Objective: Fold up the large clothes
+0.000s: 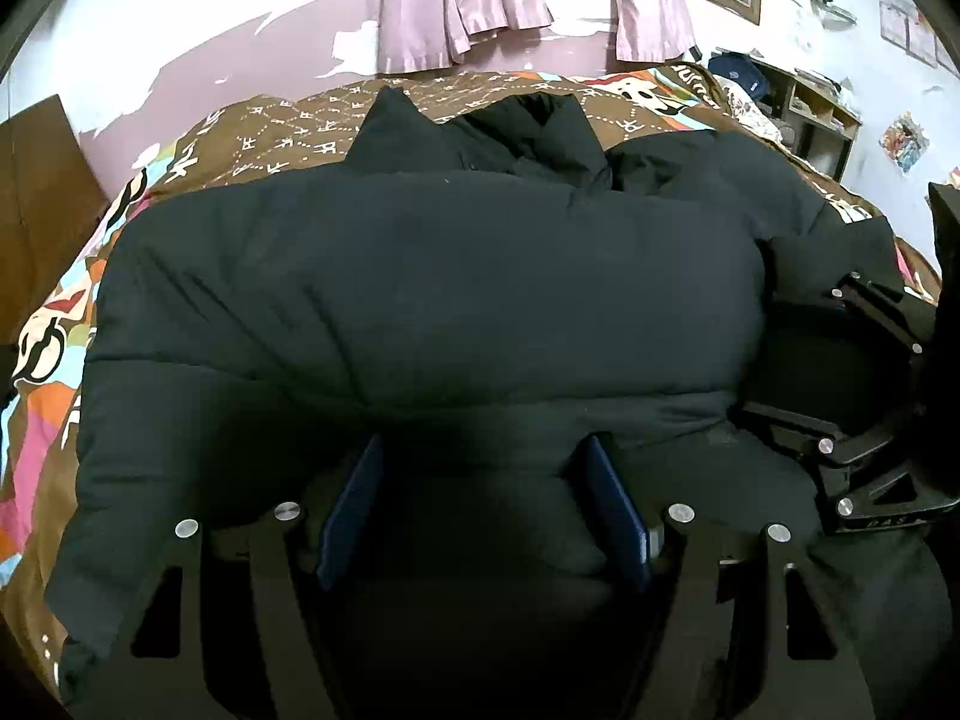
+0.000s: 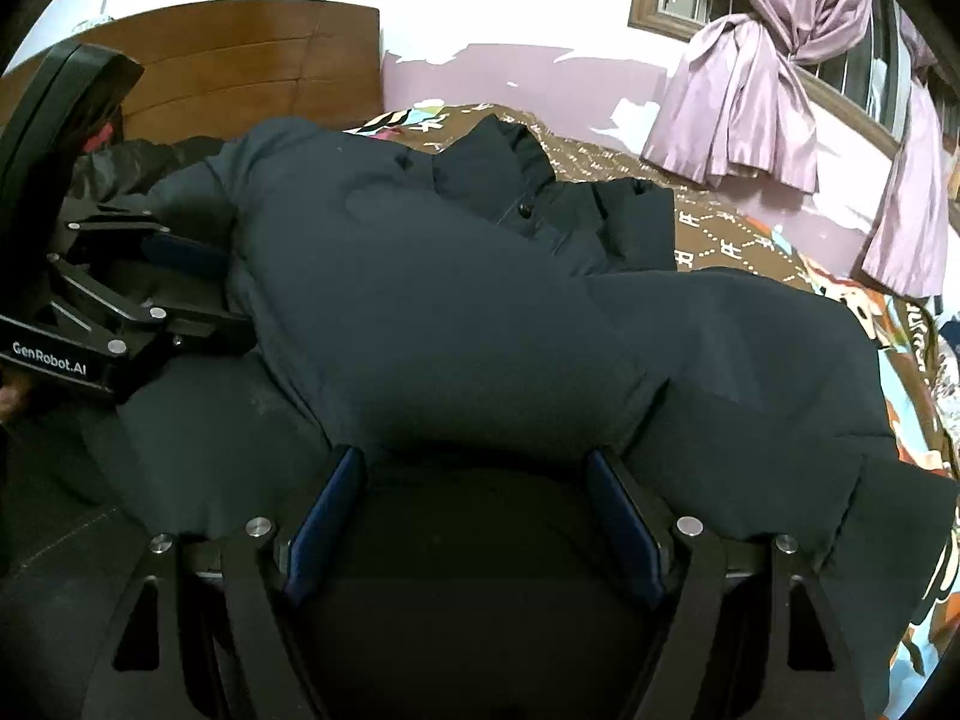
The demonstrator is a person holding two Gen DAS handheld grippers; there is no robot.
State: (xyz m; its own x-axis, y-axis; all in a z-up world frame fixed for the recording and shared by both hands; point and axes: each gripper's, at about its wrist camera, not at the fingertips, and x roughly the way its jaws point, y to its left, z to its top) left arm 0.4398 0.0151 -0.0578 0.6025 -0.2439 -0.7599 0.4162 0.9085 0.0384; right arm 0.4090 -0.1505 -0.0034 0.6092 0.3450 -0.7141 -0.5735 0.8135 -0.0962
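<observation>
On bedspread [image 1: 288, 138], dark puffer jacket [image 1: 420, 276] lies spread, collar at 12 o'clock. My left gripper [image 1: 483, 504] and right gripper [image 2: 480, 516] both spread wide, hem bulk between pads, unclamped. Advice: pinch both layers deep, lift evenly toward collar.

Black puffer jacket [image 1: 420, 300] on bedspread [image 1: 282, 138], seemingly.

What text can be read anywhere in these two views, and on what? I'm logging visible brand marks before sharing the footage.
"GenRobot.AI": white letters on the black body of the left gripper, seen in the right wrist view.
Small embossed letters on the right gripper body, in the left wrist view: too faint to read.
White characters and large lettering on the brown patterned bedspread: distorted and partly covered by the dark puffer jacket, not readable.
Papers on the far wall: too small.
</observation>
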